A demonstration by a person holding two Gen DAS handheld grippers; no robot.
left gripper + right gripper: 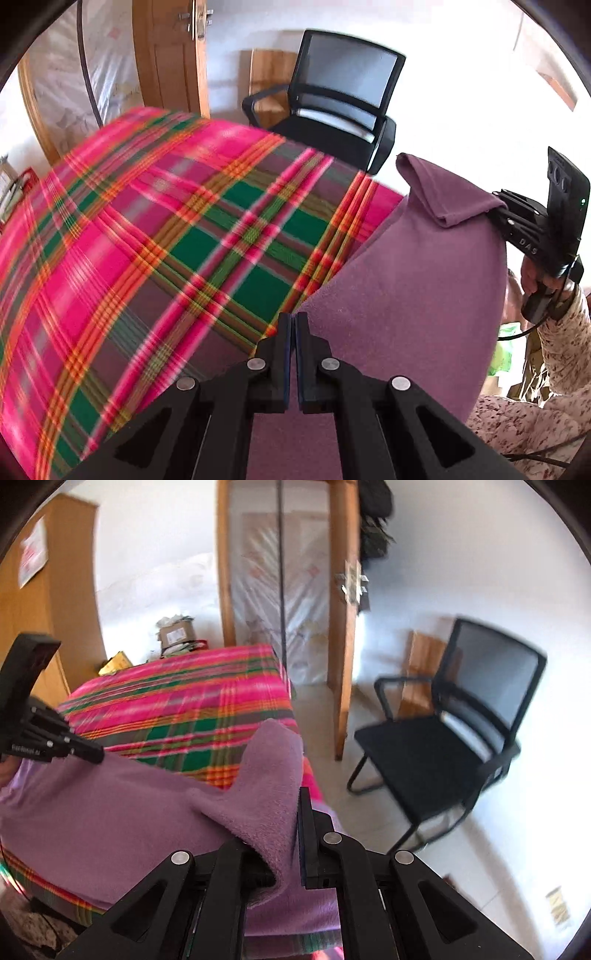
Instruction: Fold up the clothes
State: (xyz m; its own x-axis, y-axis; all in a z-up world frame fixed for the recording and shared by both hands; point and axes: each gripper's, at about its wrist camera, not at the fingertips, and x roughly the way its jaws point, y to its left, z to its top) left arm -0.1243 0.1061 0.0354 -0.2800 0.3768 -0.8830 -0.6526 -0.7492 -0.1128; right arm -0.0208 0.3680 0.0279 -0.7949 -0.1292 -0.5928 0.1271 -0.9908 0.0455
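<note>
A purple fleecy cloth [413,280] hangs stretched between my two grippers above a table covered with a pink, green and orange plaid cover [147,236]. My left gripper [293,321] is shut on one upper corner of the cloth. In the right wrist view this gripper [96,755] shows at the left, pinching the cloth's edge. My right gripper [297,812] is shut on the other corner, with a flap of the cloth [269,775] folded over its left finger. From the left wrist view the right gripper [496,210] sits at the far right, held by a hand [535,280].
A black mesh office chair [454,738] stands on the floor right of the table. A wooden door [341,627] and a doorway with a plastic curtain [280,590] lie beyond. A wooden cabinet [44,609] and boxes [177,633] sit at the far left. A patterned sleeve [554,354] is at the right.
</note>
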